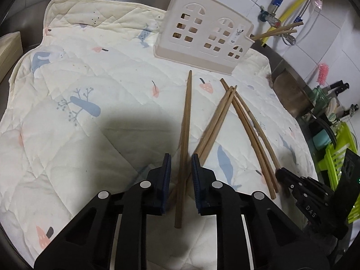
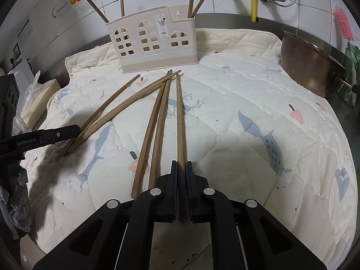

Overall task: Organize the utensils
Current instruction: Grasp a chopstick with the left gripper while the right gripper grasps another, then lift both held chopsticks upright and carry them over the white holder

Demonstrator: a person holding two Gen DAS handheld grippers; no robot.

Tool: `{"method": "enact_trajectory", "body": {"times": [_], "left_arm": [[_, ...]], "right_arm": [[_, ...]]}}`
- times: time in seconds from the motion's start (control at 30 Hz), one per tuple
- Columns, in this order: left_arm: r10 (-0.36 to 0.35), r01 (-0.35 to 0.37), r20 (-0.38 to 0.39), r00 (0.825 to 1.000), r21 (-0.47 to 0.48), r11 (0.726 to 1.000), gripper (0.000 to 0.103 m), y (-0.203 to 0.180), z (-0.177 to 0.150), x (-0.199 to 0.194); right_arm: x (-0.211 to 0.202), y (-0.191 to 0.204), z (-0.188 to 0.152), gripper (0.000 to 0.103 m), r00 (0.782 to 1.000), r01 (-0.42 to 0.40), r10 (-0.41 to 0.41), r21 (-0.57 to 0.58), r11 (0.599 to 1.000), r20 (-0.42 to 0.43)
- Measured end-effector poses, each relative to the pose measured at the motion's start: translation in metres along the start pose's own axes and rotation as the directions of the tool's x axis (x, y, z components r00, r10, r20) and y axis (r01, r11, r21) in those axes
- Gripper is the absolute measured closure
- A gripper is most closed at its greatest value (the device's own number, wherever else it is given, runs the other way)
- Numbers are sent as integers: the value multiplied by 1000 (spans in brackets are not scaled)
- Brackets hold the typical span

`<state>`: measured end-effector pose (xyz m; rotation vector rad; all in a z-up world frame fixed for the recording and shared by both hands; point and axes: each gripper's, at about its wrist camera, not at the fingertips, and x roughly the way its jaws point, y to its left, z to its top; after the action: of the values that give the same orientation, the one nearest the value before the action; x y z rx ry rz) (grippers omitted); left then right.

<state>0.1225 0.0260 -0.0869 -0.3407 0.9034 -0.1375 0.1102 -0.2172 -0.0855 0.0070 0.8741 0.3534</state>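
Note:
A beige utensil holder (image 1: pixel 202 36) with window cut-outs stands at the back of the quilted mat (image 1: pixel 90 90); it also shows in the right wrist view (image 2: pixel 153 45), with several chopsticks upright in it. Several wooden chopsticks lie loose on the mat. My left gripper (image 1: pixel 181 157) is open, its jaws on either side of one chopstick (image 1: pixel 186 112) without touching it. My right gripper (image 2: pixel 181 165) is shut on a chopstick (image 2: pixel 180 117) that points towards the holder. Two more chopsticks (image 2: pixel 155 130) lie just left of it, and a curved pair (image 2: pixel 112 112) lies further left.
A metal bowl (image 2: pixel 310 65) sits at the mat's right edge. A green dish rack (image 1: pixel 337 157) and knives stand right of the mat. A wooden box (image 2: pixel 40 99) lies at the left. Pipes and a pink brush (image 2: pixel 343 22) line the tiled wall.

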Motion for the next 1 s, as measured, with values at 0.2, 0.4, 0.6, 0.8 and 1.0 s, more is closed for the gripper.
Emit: {"method": "enact_trajectory", "body": {"times": [0.2,0.4,0.6,0.8,1.0], "left_arm": [[10,-10,-13,1000,-22,1000,87,8,2,5],[41,-40,-25,999,18,999,88,3,2,7],[45,-45,-15,999,18,999,89,3,1,7],[52,-52,-1,999,23,998,95,-1,1,-4],[39,-42,68,997,49,998,97,-11,9,-33]], "right_arm": [[0,0,0,96,1000,-2,2,2,1000,0],[1,-1,1,96,1000,3,-3,-4,1000,1],[2,3,0,96,1000,21,-21,-25,999,4],[-2,2,-1,96,1000,18,-17,-21,1000,16],[-25,5,10,96,996,33,-30,-34,999,82]]}}
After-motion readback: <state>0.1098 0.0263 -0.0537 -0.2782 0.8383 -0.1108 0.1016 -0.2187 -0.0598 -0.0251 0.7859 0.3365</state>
